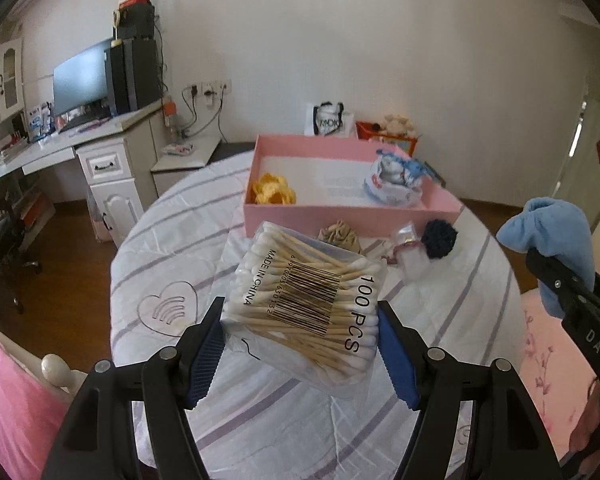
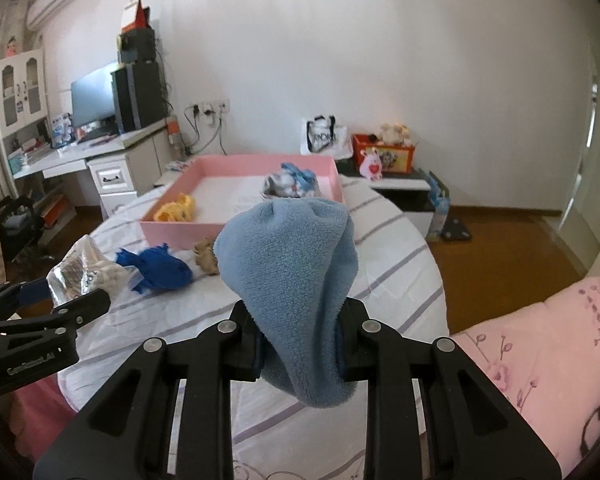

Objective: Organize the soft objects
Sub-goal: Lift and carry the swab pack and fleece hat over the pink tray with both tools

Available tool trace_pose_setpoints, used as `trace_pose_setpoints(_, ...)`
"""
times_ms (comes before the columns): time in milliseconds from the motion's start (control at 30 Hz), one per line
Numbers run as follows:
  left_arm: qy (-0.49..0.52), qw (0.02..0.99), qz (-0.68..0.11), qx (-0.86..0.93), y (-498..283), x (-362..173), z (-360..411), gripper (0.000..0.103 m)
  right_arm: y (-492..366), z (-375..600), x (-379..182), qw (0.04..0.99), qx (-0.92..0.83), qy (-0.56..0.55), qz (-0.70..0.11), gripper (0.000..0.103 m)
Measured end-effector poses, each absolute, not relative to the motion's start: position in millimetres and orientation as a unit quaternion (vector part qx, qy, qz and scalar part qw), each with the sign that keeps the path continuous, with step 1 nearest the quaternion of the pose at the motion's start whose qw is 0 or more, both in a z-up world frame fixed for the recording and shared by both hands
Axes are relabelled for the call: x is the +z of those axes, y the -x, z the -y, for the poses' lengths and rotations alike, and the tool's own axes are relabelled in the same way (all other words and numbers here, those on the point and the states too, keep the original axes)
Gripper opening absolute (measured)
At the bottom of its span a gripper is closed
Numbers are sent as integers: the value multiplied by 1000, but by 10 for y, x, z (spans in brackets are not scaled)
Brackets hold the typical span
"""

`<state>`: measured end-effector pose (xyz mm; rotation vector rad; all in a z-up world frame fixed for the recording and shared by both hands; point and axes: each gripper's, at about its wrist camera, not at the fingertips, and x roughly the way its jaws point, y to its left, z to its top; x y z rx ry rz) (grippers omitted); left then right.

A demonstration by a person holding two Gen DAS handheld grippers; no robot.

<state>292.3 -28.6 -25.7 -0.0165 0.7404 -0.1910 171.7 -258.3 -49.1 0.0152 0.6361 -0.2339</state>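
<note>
My left gripper (image 1: pixel 300 340) is shut on a clear pack of cotton swabs (image 1: pixel 304 300) and holds it above the table. It also shows in the right wrist view (image 2: pixel 82 270). My right gripper (image 2: pixel 300 336) is shut on a light blue fleece cloth (image 2: pixel 296 276), which also shows at the right in the left wrist view (image 1: pixel 548 240). A pink box (image 1: pixel 352 212) at the table's far side holds a yellow knitted item (image 1: pixel 274 192) and a blue-and-white bundle (image 1: pixel 396 178). In front of it lie a tan scrunchie (image 1: pixel 338 234), a dark blue knitted item (image 1: pixel 440 238) and a clear packet (image 1: pixel 410 256).
The round table (image 1: pixel 180 248) has a white cloth with purple stripes. A desk with a monitor (image 1: pixel 80 76) stands at the left. A pink bedspread (image 2: pixel 548 344) lies at the right. A low cabinet with a red toy box (image 2: pixel 384 154) stands behind the table.
</note>
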Motion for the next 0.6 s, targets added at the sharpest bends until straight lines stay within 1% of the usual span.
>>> trace_pose_setpoints(600, -8, 969, -227, -96, -1642, 607, 283, 67, -956, 2268, 174, 976, -89, 11, -201, 23)
